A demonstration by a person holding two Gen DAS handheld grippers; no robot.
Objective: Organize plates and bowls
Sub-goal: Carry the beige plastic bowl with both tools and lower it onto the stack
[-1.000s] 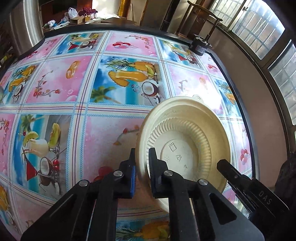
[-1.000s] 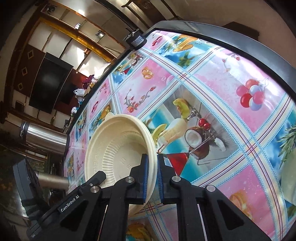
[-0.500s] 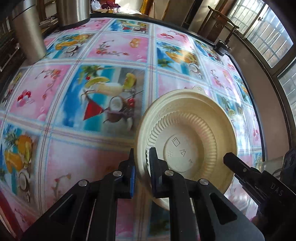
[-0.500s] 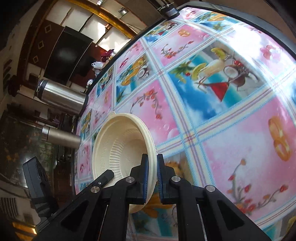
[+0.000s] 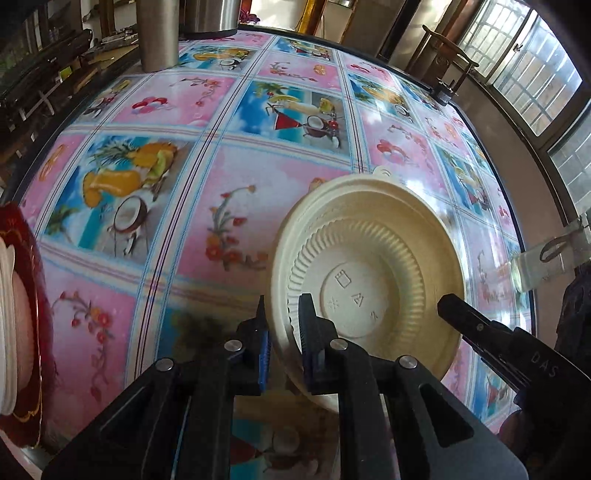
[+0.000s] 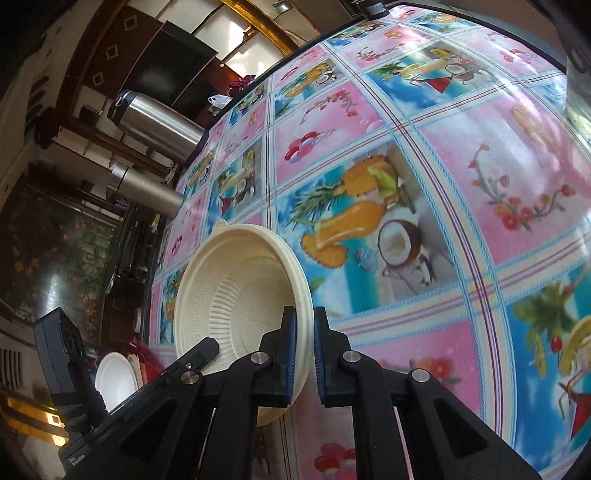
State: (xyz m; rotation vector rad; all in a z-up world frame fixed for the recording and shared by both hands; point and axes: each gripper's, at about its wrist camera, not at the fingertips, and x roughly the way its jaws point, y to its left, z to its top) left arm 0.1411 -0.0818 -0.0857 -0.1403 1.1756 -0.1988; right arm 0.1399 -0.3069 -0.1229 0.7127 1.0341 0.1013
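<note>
A cream ribbed bowl (image 5: 369, 273) hangs tilted on its edge above the table, its embossed underside facing the left wrist camera. My left gripper (image 5: 282, 314) is shut on its left rim. In the right wrist view the bowl's (image 6: 236, 288) hollow side shows, and my right gripper (image 6: 304, 317) is shut on the rim nearest it. Each gripper shows in the other's view: the right gripper (image 5: 448, 302) at the bowl's right edge, the left gripper (image 6: 207, 345) at its lower left. A dark red plate (image 5: 31, 258) carrying white plates (image 5: 7, 325) lies at the far left.
The round table wears a glossy pink and blue fruit-print cloth (image 5: 236, 173). Two steel flasks (image 5: 159, 33) (image 6: 155, 125) stand at its far edge. The white plates (image 6: 114, 376) show low left in the right wrist view. A window rail and a dark table rim (image 5: 517, 206) run along the right.
Both grippers have carried the bowl across the table toward the flask side. The red plate with its white plates has come into view at the left.
</note>
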